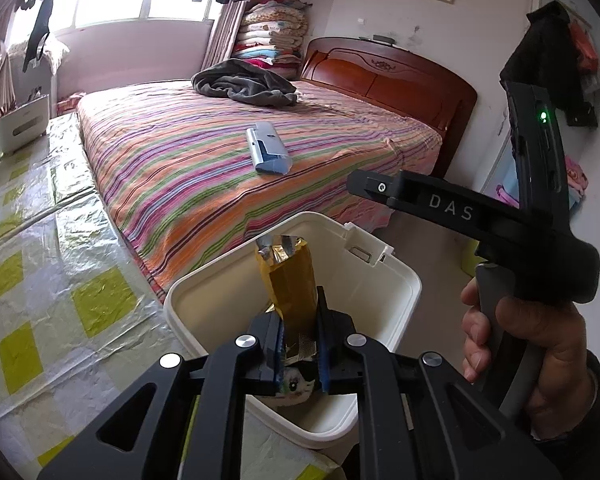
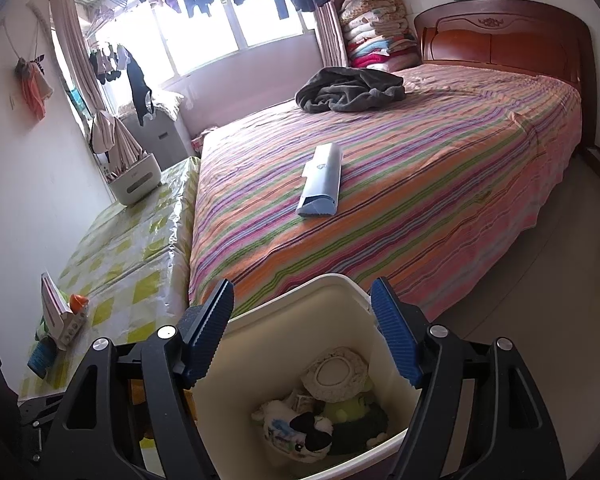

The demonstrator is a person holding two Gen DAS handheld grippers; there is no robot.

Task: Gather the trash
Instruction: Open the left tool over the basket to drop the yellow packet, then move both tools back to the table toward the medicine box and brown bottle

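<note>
The gold wrapper stands upright at lower centre of the left wrist view, pinched at its bottom end between the blue pads of your left gripper, which is clamped on it directly over the mouth of the white bin. Judging from this, the step is the drop. Keep the wrapper centred over the opening, clear of the rim, then spread the fingers fully so the light, crinkly foil falls rather than clinging to a pad; a slight downward tilt should help.

In the right wrist view, your right gripper hovers at lower centre with its fingers wide apart and nothing between them, above the same bin, where earlier trash lies on the bottom. Hold it aside so it does not block the fall.

Beyond, mid-frame on the striped bed, a pale blue box lies apart, a likely next pick.
</note>
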